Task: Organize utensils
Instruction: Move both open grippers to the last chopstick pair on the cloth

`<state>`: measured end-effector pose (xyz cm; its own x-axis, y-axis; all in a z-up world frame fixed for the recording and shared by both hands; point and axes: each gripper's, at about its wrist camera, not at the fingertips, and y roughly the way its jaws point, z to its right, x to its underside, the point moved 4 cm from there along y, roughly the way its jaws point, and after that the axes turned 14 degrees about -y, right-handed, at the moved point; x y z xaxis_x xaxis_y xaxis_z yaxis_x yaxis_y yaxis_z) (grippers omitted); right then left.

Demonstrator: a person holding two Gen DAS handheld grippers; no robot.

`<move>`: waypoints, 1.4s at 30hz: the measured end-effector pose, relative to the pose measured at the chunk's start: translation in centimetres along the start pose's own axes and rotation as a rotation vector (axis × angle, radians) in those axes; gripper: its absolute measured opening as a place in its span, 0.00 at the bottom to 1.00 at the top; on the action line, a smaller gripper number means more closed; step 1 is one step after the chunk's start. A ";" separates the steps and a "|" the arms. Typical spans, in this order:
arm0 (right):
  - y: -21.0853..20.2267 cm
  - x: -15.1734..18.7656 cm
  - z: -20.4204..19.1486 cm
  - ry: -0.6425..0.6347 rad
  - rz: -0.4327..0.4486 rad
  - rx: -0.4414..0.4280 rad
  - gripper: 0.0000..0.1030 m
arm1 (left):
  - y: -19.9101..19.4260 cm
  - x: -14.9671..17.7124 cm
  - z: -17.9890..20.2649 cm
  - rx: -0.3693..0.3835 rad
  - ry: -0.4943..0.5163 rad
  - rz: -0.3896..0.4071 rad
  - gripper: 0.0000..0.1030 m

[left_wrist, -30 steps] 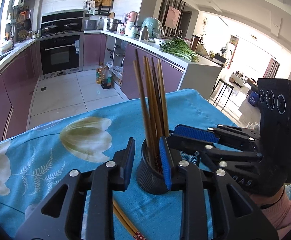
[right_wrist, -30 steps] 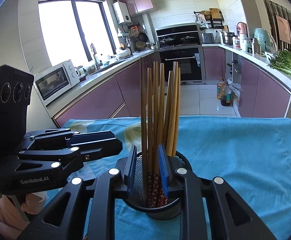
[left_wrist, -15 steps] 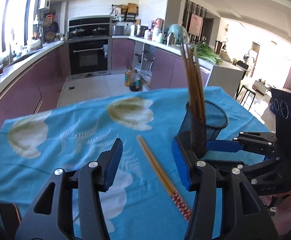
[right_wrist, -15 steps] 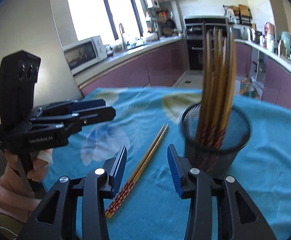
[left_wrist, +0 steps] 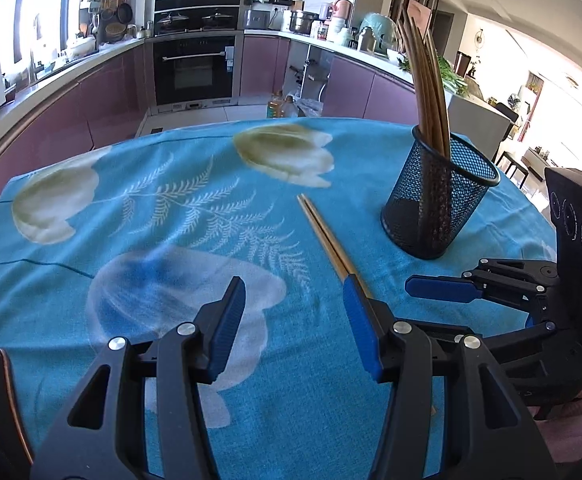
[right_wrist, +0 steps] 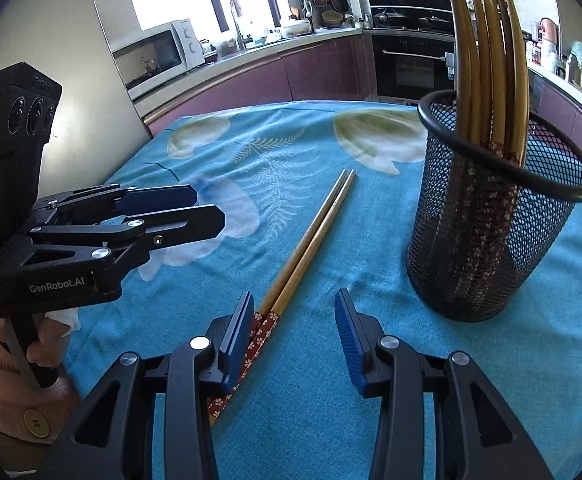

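The setting is a home kitchen. A built-in oven (left_wrist: 194, 68) sits under a hob with pots. Purple cabinets (left_wrist: 103, 100) run beneath the counter, which carries a microwave (right_wrist: 155, 54). A table with a blue flowered tablecloth (left_wrist: 151, 216) stands in front.

1. A mesh holder (left_wrist: 439, 204) is stood upright on the tablecloth (left_wrist: 131, 240), and a bundle of chopsticks (right_wrist: 487, 80) is held in it.
2. A loose chopstick pair (right_wrist: 307, 240) is laid flat on the tablecloth, left of the holder and apart from it.
3. The kitchen counter (left_wrist: 71, 68) is seen behind the table.
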<state>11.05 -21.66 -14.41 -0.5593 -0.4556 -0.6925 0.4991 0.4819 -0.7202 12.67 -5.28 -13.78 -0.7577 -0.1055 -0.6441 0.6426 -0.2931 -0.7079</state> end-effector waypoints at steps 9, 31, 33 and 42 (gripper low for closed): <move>0.7 0.2 -0.1 -0.005 -0.022 0.022 0.39 | 0.6 0.1 0.2 -0.002 -0.005 -0.020 0.49; 0.2 0.8 1.5 0.052 -0.033 0.036 0.35 | 3.0 0.7 2.2 0.012 0.059 -0.093 0.47; 0.1 0.9 1.6 0.052 -0.034 0.036 0.35 | 3.3 0.7 2.6 0.013 0.073 -0.099 0.47; 0.0 1.0 2.2 0.057 -0.036 0.044 0.35 | 5.1 0.8 3.1 -0.003 0.079 -0.145 0.43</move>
<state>11.92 -23.78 -15.21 -0.6138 -0.4277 -0.6635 0.5059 0.4321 -0.7465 14.95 -9.84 -16.99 -0.8309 0.0131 -0.5563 0.5279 -0.2972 -0.7956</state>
